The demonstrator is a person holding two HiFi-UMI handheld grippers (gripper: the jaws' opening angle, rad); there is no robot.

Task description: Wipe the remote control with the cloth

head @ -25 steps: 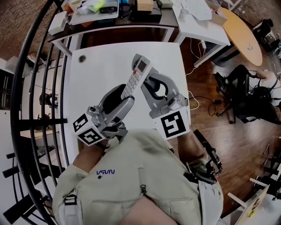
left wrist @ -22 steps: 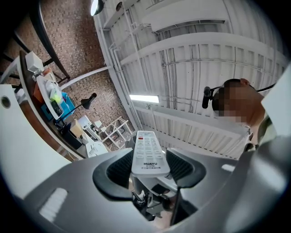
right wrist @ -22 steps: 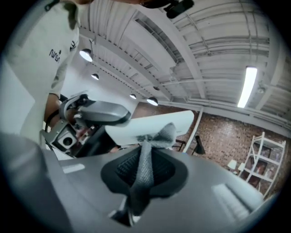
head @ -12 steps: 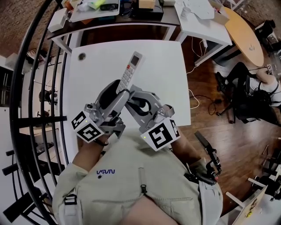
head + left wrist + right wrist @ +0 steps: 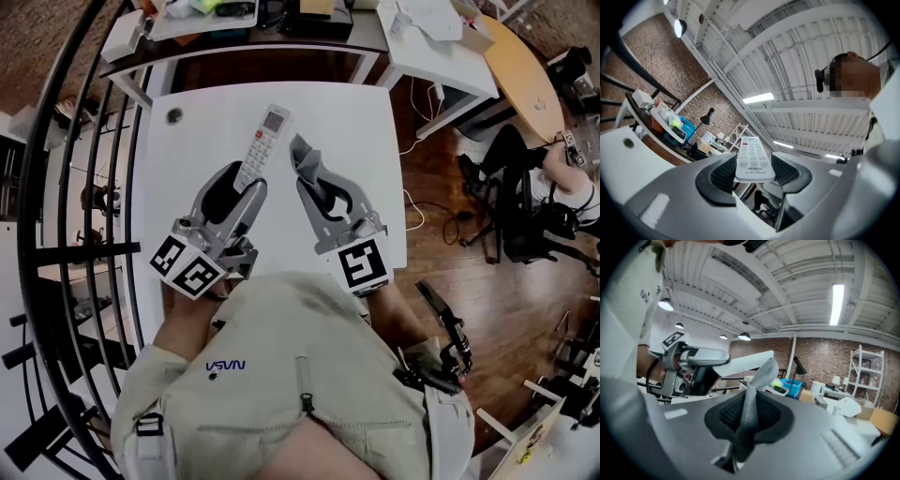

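A white remote control [image 5: 263, 143] sticks forward out of my left gripper [image 5: 246, 190], which is shut on its lower end, above the white table [image 5: 361, 122]. In the left gripper view the remote [image 5: 751, 158] lies between the two pads with its buttons facing up. My right gripper [image 5: 312, 184] stands just to the right, shut on a grey cloth [image 5: 302, 154] whose free end pokes past the tips. In the right gripper view the cloth [image 5: 757, 383] rises from the pads, with the remote [image 5: 749, 361] beyond it. Remote and cloth are apart.
A small round grommet [image 5: 173, 116] sits near the table's far left corner. Cluttered desks [image 5: 234, 14] stand behind it, a black railing [image 5: 84, 187] runs along the left, and a round wooden table [image 5: 525, 75] and a seated person [image 5: 562, 178] are at the right.
The two grippers were crossed, with the remote over the right gripper. They have drawn apart and sunk: the left with the remote to the left, the right with the cloth to the right.
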